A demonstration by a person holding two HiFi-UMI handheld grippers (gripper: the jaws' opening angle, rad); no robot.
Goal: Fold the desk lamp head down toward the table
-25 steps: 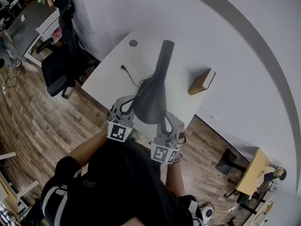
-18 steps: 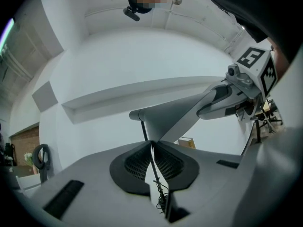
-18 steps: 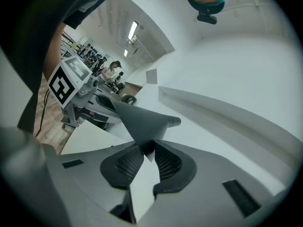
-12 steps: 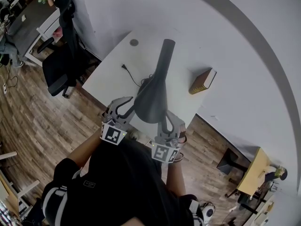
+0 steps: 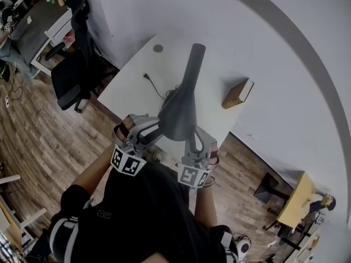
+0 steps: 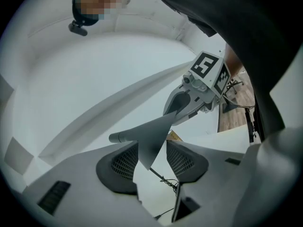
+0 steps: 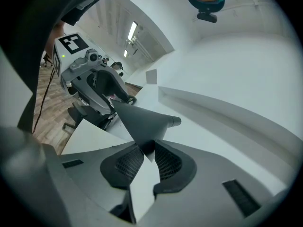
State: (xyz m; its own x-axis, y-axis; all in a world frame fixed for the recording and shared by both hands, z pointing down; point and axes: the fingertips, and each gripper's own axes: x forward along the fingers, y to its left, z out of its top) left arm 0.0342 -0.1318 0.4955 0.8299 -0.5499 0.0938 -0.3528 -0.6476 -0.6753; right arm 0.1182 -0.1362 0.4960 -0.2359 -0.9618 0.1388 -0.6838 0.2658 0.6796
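Observation:
The desk lamp's dark grey cone-shaped head [image 5: 176, 116] hangs over the white table [image 5: 129, 86], its stem [image 5: 193, 67] running up toward the wall. My left gripper [image 5: 152, 129] stands at the head's left rim. Its jaws have just been opening and now stand open. In the left gripper view the shade's edge [image 6: 151, 131] still lies between the pads of that gripper [image 6: 151, 159], with a gap on one side. My right gripper [image 5: 192, 138] is at the right rim, and in its own view this gripper [image 7: 147, 157] is shut on the shade's edge [image 7: 142, 122].
A book [image 5: 237, 93] stands on the table's right end near the wall. The lamp's black cable and plug [image 5: 152, 85] lie on the table left of the stem. A black office chair [image 5: 74, 64] stands left of the table on the wooden floor.
The left gripper's jaws opened and let go of the shade's rim. That gripper rolled and drew back to the left, away from the shade. The right gripper and the lamp stayed put.

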